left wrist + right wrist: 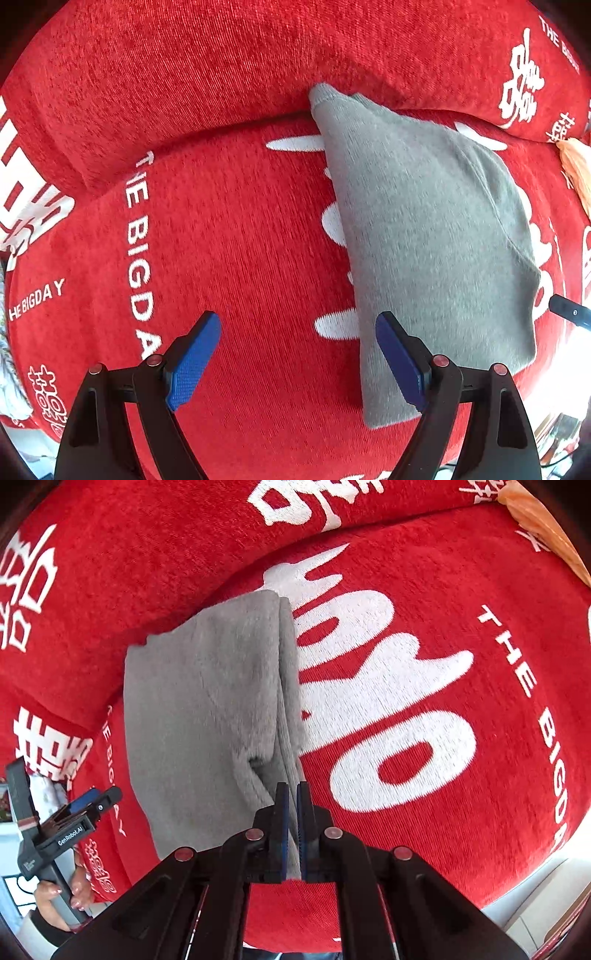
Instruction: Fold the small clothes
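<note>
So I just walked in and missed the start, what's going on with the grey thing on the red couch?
A person with a handheld gripper in each hand is folding a small grey knit garment on a red sofa cover with white lettering. The right gripper is shut on the garment's near edge. The left gripper is open beside the garment's near left edge, gripping nothing. The garment already lies doubled over in a long shape.

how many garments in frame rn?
1. A grey garment lies folded on the red sofa cover; the right claw pinches its near edge. Anything beneath is hidden.
</note>
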`<state>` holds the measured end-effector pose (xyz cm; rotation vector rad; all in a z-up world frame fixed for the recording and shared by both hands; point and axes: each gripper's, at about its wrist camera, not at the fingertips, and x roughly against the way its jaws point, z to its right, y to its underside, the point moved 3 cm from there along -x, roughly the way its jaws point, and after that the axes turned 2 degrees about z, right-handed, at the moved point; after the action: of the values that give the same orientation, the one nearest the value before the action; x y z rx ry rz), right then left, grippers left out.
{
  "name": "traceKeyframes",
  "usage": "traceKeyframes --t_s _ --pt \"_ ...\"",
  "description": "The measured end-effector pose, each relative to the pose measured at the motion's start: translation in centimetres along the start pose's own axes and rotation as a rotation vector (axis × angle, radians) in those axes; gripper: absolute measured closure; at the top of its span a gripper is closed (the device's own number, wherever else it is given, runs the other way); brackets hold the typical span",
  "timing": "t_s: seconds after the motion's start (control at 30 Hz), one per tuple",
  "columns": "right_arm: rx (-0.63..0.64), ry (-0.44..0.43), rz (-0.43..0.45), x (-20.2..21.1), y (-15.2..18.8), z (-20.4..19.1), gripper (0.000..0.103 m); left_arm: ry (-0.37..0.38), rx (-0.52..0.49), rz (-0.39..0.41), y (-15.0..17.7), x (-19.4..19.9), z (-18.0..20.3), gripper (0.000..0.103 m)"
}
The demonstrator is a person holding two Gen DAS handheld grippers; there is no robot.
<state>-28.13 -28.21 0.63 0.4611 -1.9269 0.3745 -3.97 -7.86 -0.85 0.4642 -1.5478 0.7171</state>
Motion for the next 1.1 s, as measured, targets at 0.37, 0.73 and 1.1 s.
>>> traceKeyframes --t_s 0.37,0.73,1.1 --pt "0.006 -0.016 -0.021 -1.5 -2.1 0.0 0.052 0.035 0.079 0.008 -1.6 -1.0 -0.6 0.0" --pt "-0.063 -0.108 -0.047 -2.5 -4.2 1.4 0.042 0.042 0.095 -0.056 -3.6 -1.9 -0.3 0.0" --pt "-0.082 -0.181 -0.065 -3.9 -5.2 2.4 0.037 0.103 0.086 -0.087 -4.3 -2.7 0.9 0.0"
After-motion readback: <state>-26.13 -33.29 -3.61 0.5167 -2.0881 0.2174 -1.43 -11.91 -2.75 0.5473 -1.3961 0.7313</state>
